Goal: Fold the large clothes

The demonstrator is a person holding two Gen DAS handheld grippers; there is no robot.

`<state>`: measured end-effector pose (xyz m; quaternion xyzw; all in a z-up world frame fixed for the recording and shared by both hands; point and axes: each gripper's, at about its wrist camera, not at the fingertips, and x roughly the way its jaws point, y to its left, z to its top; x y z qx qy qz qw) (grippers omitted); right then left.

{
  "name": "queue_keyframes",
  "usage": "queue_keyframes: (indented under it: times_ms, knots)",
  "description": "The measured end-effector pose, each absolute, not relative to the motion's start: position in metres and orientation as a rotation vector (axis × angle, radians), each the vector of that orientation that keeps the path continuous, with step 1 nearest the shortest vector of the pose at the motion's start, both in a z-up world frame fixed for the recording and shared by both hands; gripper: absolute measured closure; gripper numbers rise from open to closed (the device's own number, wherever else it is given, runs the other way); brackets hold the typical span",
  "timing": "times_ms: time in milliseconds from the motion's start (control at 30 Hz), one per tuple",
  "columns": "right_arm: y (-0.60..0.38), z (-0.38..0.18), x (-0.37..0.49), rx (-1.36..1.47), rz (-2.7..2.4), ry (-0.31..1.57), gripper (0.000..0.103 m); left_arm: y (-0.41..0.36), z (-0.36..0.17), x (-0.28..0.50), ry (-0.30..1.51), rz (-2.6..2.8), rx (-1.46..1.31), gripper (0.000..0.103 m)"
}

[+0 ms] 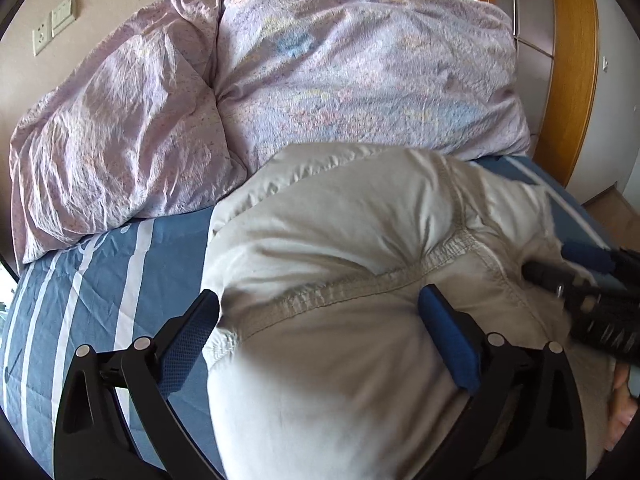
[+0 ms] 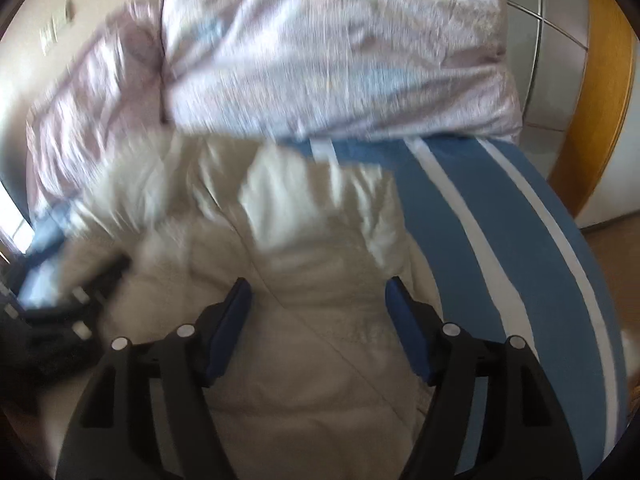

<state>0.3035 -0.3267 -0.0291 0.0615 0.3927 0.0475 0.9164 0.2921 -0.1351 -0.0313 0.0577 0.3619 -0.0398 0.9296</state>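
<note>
A beige garment point(image 1: 360, 248) with a stitched seam lies bunched on the blue striped bed sheet point(image 1: 100, 280). My left gripper point(image 1: 320, 304) is open, its blue pads spread over the garment's left part near the seam. My right gripper point(image 2: 318, 296) is open above the garment point(image 2: 304, 320) in the blurred right wrist view. The right gripper also shows in the left wrist view point(image 1: 568, 272), its tips at the garment's right side. The left gripper shows blurred at the left of the right wrist view point(image 2: 80, 304).
A crumpled lilac duvet point(image 1: 320, 72) is heaped across the far side of the bed, touching the garment's far edge. A wooden door frame point(image 1: 572, 72) stands at the right. A wall with a socket and switch point(image 1: 52, 28) lies at the far left.
</note>
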Motion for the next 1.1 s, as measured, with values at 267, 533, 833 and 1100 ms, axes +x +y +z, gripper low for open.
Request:
queue_keyframes:
  times_ms: [267, 533, 833, 1100]
  knots:
    - [-0.323, -0.054, 0.350, 0.166, 0.077, 0.869, 0.027, -0.132, -0.025, 0.326, 0.780, -0.069, 0.105, 0.002]
    - [-0.328, -0.074, 0.350, 0.196, 0.053, 0.846, 0.023, -0.149, -0.042, 0.324, 0.745, 0.005, 0.179, 0.001]
    - [-0.328, -0.053, 0.303, 0.118, 0.089, 0.840, 0.025, -0.148, -0.044, 0.323, 0.739, 0.007, 0.190, 0.001]
    - [-0.336, -0.073, 0.307, 0.149, 0.087, 0.816, 0.014, -0.150, -0.045, 0.323, 0.735, 0.012, 0.192, 0.001]
